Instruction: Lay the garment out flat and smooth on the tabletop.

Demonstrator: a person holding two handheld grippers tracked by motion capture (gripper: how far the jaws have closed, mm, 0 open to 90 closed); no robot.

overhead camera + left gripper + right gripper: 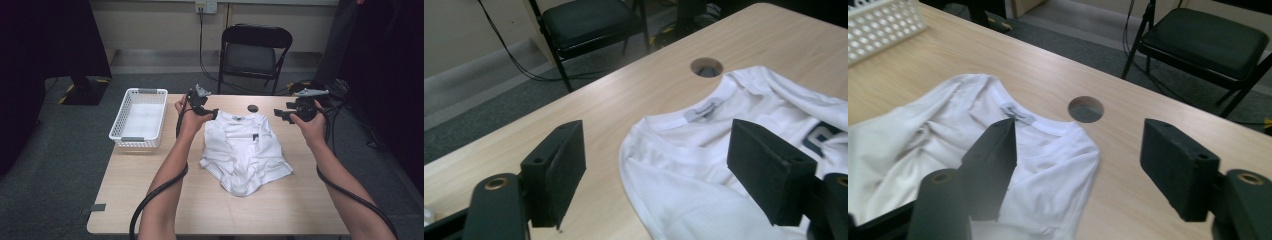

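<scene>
Here the white shirt (243,152) lies crumpled mid-table (150,200), collar at the far edge and hem toward the person. The left gripper (212,113) flanks one shoulder and the right gripper (278,114) the other, both about equally near. Both grippers' jaws stand wide apart, holding nothing.

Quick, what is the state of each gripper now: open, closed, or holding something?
Left gripper: open, holds nothing, above the shoulder of the white T-shirt.
Right gripper: open, holds nothing, above the shirt's other shoulder.
</scene>
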